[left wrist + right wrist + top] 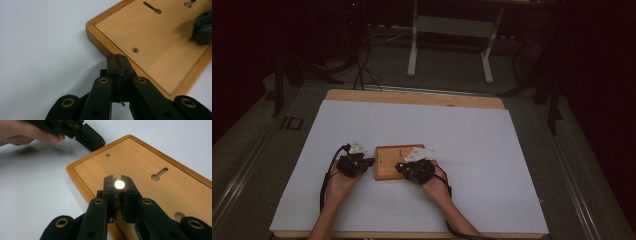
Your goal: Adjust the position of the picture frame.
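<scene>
A flat wooden board [387, 167] with a raised rim lies mid-table on the white sheet. It has keyhole slots [159, 174] and a small round hole [135, 50]. My left gripper [117, 58] is shut, its tip at the board's left edge, touching or just short of it; I see nothing held. My right gripper [119, 180] hovers over the board, shut on a small shiny round piece [119, 185] pinched at its tips. In the high view the left gripper [368, 162] and the right gripper [401, 167] face each other across the board's near left corner.
A white sheet [472, 150] covers the wooden table [412, 97]. Beyond the far edge are a white desk frame [451, 45] and dark cables on the floor. A hand [30, 137] holds the left gripper beside the board.
</scene>
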Tool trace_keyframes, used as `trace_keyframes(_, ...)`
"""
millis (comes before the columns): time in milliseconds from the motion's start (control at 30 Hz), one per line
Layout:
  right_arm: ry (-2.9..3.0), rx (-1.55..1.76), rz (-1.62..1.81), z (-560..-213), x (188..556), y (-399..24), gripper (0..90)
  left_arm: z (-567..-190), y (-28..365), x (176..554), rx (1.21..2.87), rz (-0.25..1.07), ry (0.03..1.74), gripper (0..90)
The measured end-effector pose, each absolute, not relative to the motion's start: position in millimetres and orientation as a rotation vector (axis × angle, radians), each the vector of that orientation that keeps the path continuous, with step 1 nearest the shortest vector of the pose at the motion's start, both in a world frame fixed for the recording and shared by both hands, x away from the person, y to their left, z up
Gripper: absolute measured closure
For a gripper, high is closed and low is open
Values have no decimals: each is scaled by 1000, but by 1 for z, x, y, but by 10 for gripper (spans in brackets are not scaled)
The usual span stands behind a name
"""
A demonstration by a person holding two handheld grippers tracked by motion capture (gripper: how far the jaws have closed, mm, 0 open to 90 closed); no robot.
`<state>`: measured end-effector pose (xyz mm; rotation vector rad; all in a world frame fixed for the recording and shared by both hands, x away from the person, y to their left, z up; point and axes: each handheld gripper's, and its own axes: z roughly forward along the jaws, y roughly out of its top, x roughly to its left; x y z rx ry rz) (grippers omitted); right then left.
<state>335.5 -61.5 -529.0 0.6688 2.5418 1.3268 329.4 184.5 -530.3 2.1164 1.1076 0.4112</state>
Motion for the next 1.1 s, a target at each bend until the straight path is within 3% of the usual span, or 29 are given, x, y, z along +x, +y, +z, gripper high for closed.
trace_keyframes(367, 2558, 671, 1334, -525, 331, -119, 836, -531, 179, 332, 2076, 381, 1099, 897)
trace_keyframes(567, 2503, 752, 1320, -522, 335, -148, 835, -531, 157, 330, 2094, 315, 1007, 898)
trace_keyframes(1100, 2420, 920, 1295, -522, 343, -162, 828, -537, 117, 321, 2157, 145, 873, 899)
